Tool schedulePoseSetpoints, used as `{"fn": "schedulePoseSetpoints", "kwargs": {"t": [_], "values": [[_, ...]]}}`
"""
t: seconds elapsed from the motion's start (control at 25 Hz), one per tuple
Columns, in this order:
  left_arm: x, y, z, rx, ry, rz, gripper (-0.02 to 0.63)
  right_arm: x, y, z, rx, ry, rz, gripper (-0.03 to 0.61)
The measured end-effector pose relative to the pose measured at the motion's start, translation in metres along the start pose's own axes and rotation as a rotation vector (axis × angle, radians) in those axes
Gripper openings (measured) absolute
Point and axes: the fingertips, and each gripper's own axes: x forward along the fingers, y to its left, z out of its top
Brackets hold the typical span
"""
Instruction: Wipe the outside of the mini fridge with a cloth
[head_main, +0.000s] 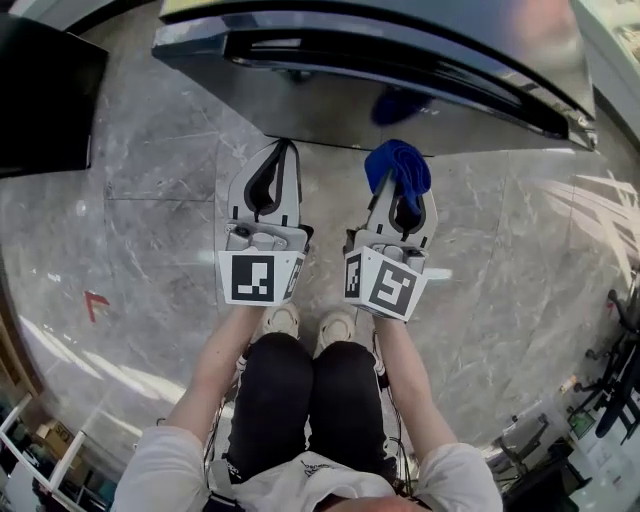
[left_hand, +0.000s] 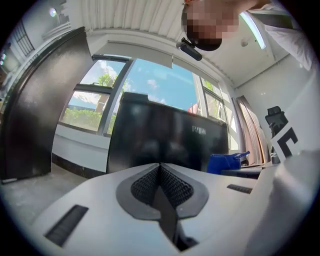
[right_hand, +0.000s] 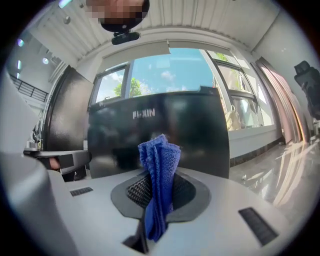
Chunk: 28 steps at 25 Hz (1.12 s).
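We see the right gripper (right_hand: 159, 202) clamped on a folded blue cloth (right_hand: 159, 165) facing the black mini fridge (right_hand: 160, 135); the left gripper (left_hand: 161, 187) is closed, empty.

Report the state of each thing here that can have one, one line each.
left gripper: shut, nothing between its jaws.
right gripper: shut on the blue cloth.
blue cloth: bunched, pinched between the right gripper's jaws, sticking up past them.
mini fridge: door closed.
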Motion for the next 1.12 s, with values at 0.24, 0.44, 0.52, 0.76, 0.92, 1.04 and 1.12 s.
{"fn": "schedulePoseSetpoints", "kwargs": {"t": [0.24, 0.44, 0.52, 0.76, 0.92, 1.04, 1.12], "values": [[-0.027, -0.024, 0.200, -0.017, -0.010, 0.009, 0.003, -0.051, 0.016, 0.182, -0.004, 0.076, -0.031, 0.064], [-0.034, -0.042, 0.379, 0.014, -0.024, 0.004, 0.003, -0.085, 0.042, 0.356, 0.007, 0.055, -0.039, 0.064], [-0.051, -0.052, 0.444, 0.009, 0.012, 0.019, 0.003, -0.109, 0.051, 0.420, 0.008, 0.071, -0.035, 0.064], [-0.068, -0.068, 0.587, 0.102, 0.052, 0.025, 0.003, -0.138, 0.065, 0.580, -0.035, 0.037, -0.003, 0.064], [-0.095, -0.067, 0.632, 0.095, 0.016, 0.038, 0.003, -0.170, 0.076, 0.624, -0.053, 0.018, 0.031, 0.064], [-0.114, -0.072, 0.634, 0.041, 0.020, 0.051, 0.003, -0.194, 0.081, 0.633, -0.064, 0.013, 0.061, 0.064], [-0.121, -0.075, 0.629, 0.027, 0.034, 0.046, 0.003, -0.200, 0.086, 0.636, -0.082, 0.005, 0.086, 0.064]]}}
